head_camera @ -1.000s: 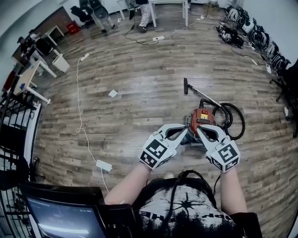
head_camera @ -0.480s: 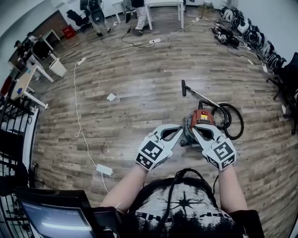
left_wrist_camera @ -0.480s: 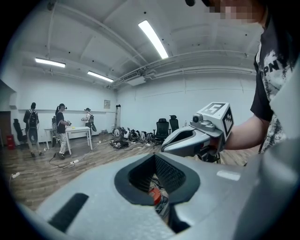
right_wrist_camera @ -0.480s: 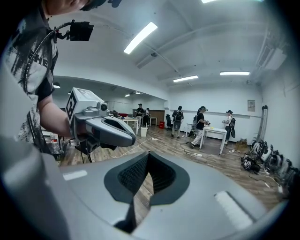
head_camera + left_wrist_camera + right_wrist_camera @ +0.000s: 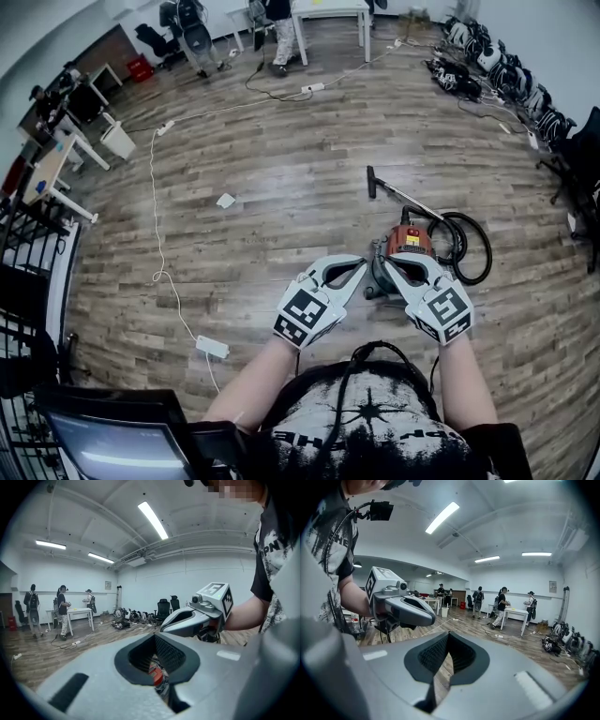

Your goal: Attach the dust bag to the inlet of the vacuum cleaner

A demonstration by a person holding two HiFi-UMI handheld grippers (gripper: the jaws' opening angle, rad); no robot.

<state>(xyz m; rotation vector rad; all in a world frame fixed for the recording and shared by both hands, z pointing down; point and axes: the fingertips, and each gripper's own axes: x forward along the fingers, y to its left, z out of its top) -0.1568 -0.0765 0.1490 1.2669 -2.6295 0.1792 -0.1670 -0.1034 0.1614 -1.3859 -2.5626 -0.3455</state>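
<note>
Where the wide wooden floor (image 5: 281,187) fills nearly the whole head view, it runs back to a white tabletop (image 5: 328,7) at the far end, with people (image 5: 277,19) standing by it. A row of dark gear (image 5: 511,80) lies along the right-hand wall.

Right of centre, the vacuum cleaner (image 5: 410,239) sits on the floor, a red-orange body with a dark base, just beyond the tips of both grippers and partly covered by them. Its black hose (image 5: 487,258) lies coiled in a loop on its right side. The thin wand (image 5: 398,194) stretches away up and to the left, ending in a dark nozzle (image 5: 371,181).

The person holds both grippers out in front of the chest, angled toward each other so the tips nearly meet over the vacuum cleaner. The left gripper (image 5: 361,267) has its fingers (image 5: 84,677) pressed together with nothing held; a sliver of the red body shows through the notch behind the pads. The right gripper (image 5: 389,267) likewise has its fingers (image 5: 511,677) closed together and empty, with only floorboards showing through its notch.

Off to the left, a white cable (image 5: 157,216) snakes down the floor to a white power strip (image 5: 212,347). A small pale scrap (image 5: 226,201) lies well apart from the vacuum cleaner.
</note>
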